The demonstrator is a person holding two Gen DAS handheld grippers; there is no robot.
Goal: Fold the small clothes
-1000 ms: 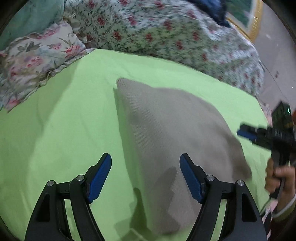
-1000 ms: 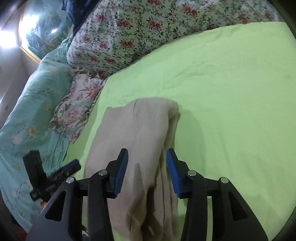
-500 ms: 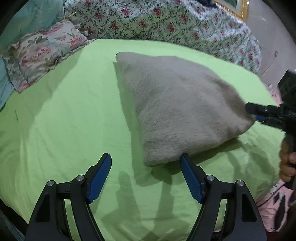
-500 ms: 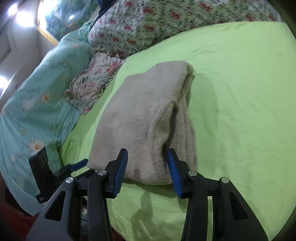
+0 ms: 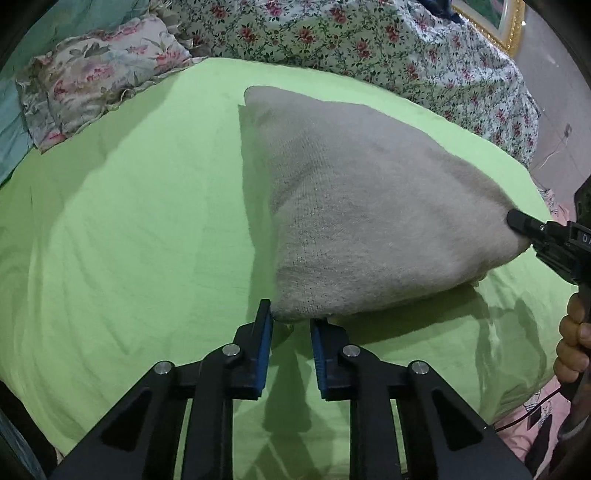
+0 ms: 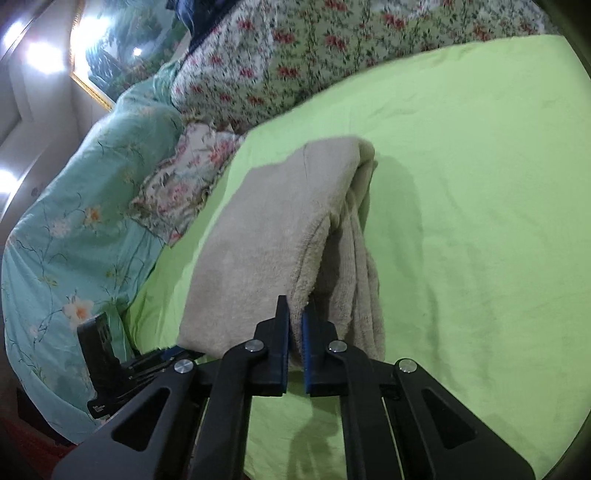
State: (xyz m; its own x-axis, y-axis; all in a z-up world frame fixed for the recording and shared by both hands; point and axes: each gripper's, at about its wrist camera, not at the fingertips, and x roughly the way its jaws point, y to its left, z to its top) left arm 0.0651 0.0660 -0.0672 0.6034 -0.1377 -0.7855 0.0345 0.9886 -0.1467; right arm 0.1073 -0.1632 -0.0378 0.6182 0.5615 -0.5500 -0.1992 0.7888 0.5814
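A beige knitted garment (image 5: 362,206) lies folded on the green bedsheet (image 5: 129,221). My left gripper (image 5: 291,320) is narrowed around the garment's near corner, with a gap still showing between pad and cloth on the right. My right gripper (image 6: 294,316) is shut on the upper layer's edge of the same garment (image 6: 273,236). In the left wrist view the right gripper (image 5: 517,221) touches the garment's right corner. In the right wrist view the left gripper (image 6: 147,363) sits at the garment's near-left corner.
Floral quilts (image 5: 332,33) and a frilled floral pillow (image 5: 99,81) border the far side of the sheet. A teal flowered cover (image 6: 74,206) lies to the left. The bed edge is close below me, with pink fabric (image 5: 532,413) at lower right.
Both grippers backed toward the bed edge, then closed: the right pinched the garment's upper layer, and the left narrowed from wide open onto the near corner.
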